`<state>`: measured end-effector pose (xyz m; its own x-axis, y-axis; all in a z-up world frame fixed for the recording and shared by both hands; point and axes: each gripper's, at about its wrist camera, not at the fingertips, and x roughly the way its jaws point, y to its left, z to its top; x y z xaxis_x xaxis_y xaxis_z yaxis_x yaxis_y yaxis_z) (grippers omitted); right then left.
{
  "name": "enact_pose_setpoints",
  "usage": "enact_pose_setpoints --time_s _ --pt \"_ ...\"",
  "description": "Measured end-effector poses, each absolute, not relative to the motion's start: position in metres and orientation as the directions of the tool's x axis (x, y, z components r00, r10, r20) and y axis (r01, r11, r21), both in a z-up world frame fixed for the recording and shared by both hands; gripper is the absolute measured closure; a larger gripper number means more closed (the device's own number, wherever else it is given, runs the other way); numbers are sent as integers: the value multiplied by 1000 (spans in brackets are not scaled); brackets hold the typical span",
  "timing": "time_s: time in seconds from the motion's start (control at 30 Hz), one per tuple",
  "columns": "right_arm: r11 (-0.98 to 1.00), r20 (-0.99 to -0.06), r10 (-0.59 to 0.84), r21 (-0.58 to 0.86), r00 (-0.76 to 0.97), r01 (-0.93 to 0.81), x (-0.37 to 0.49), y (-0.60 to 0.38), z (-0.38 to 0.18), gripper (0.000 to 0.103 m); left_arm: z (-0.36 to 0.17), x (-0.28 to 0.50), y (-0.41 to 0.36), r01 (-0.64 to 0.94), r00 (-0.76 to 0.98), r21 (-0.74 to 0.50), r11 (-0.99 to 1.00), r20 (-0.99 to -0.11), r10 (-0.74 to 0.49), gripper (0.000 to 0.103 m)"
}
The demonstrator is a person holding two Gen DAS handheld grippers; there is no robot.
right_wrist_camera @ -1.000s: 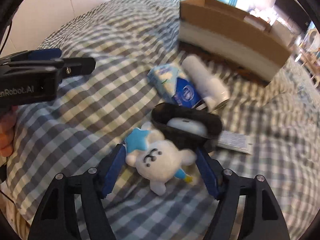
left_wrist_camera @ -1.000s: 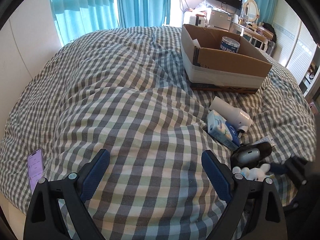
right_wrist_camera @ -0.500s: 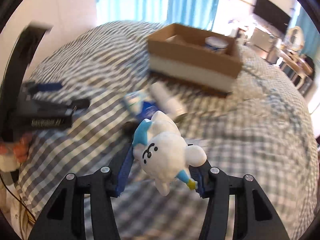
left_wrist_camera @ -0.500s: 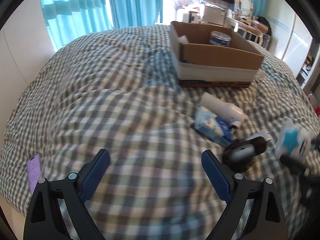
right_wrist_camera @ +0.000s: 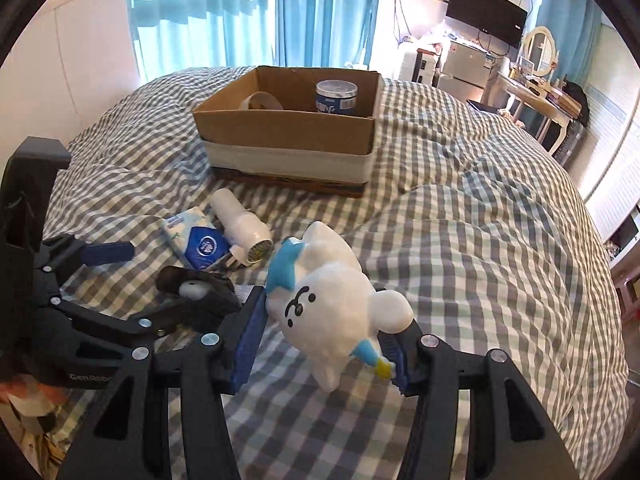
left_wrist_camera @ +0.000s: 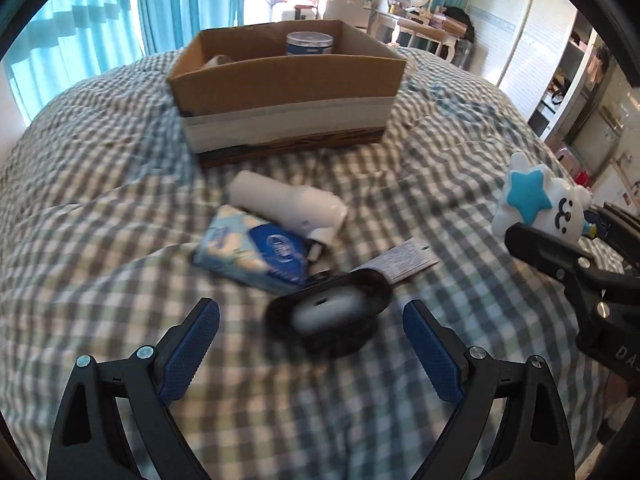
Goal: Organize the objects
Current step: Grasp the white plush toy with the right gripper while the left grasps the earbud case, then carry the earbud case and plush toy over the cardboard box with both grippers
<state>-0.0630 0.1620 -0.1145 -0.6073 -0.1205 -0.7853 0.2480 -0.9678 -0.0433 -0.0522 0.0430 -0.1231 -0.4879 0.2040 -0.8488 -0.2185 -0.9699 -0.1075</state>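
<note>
The cardboard box [right_wrist_camera: 288,136] sits at the far side of the checked bed [right_wrist_camera: 480,240], already holding a tin and what looks like a tape roll. My right gripper [right_wrist_camera: 324,344] has just lifted the white plush toy [right_wrist_camera: 332,304] off the bedding, clamped between its blue pads, so I judge the carry to the box comes next. My left gripper [left_wrist_camera: 312,344], jaws wide and empty, has swung in over the dark case [left_wrist_camera: 332,316], which lies blurred just ahead of its fingertips.
</note>
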Motion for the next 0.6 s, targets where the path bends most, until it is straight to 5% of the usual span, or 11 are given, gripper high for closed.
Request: enact_pose_setpoints --time_s 0.37,0.47,0.6 --pt "-970 -798 -158 15 -582 243 -68 176 -128 50 -158 -80 54 -170 -412 -159 -973 -885 216 8" --pt "-969 -794 -162 16 -585 247 -67 175 -126 50 -158 -79 54 -178 -410 -192 -965 -877 250 23" --pt "-968 -791 -161 10 -590 250 -65 173 -123 50 -158 -77 49 -167 -397 -223 -960 -876 273 26"
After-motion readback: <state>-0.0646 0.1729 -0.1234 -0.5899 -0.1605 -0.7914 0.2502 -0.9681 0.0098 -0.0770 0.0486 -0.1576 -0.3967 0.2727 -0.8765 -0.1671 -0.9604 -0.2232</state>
